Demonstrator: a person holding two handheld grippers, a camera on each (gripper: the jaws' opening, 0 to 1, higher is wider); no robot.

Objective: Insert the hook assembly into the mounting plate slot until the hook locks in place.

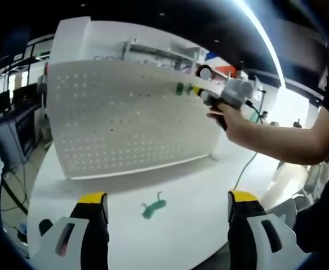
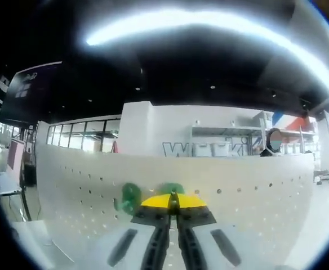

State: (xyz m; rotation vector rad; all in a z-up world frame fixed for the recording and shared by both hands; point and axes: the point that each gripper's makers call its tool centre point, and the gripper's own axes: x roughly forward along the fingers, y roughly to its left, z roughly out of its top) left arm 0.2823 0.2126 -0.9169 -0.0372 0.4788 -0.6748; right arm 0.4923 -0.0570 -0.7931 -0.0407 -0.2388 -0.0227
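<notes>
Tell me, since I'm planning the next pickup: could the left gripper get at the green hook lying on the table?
Probably yes. The left gripper is open, and the green hook lies on the bare white table just ahead between its jaws, with nothing over it. The pegboard stands well behind.

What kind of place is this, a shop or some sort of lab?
Most likely a workshop or test lab in a large open hall. A white pegboard stands upright on a white table, metal shelving lines the back wall, and cables run beside the table. A green hook lies on the table.
</notes>
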